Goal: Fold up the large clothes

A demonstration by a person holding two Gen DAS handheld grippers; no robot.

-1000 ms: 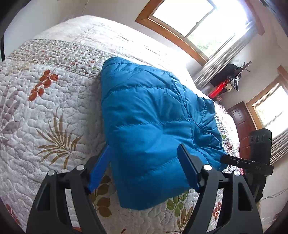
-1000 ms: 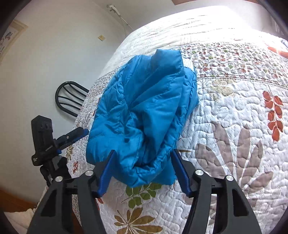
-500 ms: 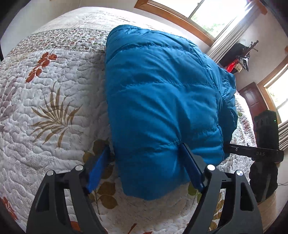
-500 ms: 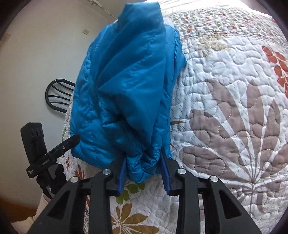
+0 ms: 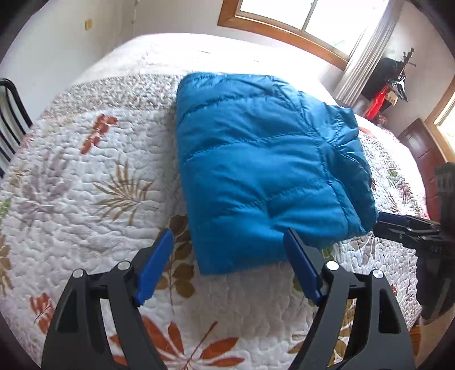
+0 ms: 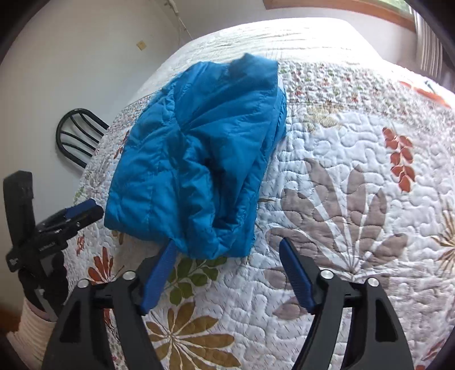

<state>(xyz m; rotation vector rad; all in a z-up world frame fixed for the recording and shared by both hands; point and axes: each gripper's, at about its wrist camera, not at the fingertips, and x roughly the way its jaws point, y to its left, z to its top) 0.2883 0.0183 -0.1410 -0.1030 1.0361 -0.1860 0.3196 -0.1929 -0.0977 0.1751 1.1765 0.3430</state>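
Observation:
A blue puffer jacket [image 5: 256, 159] lies folded in a thick bundle on the quilted bed [image 5: 99, 185]. My left gripper [image 5: 227, 232] stands wide at its near edge. The hem sits between the blue fingertips [image 5: 159, 256], and the pads do not press it. In the right wrist view the jacket [image 6: 199, 159] looks bunched, with its rumpled end nearest me. My right gripper [image 6: 227, 242] is opening, its jaws spread just short of that end with nothing clamped. Each gripper shows in the other's view: the right one [image 5: 406, 230], the left one [image 6: 71, 216].
The floral quilt [image 6: 355, 199] covers the whole bed. A black chair [image 6: 76, 133] stands by the wall past the bed's edge. A wood-framed window [image 5: 284, 22], curtains, a dark cabinet [image 5: 384, 85] and a brown door [image 5: 421, 148] lie beyond the bed.
My right gripper was clamped on the jacket's bunched end and has opened off it. The jacket has dropped flat onto the bed. Both grippers have drawn back a little from it.

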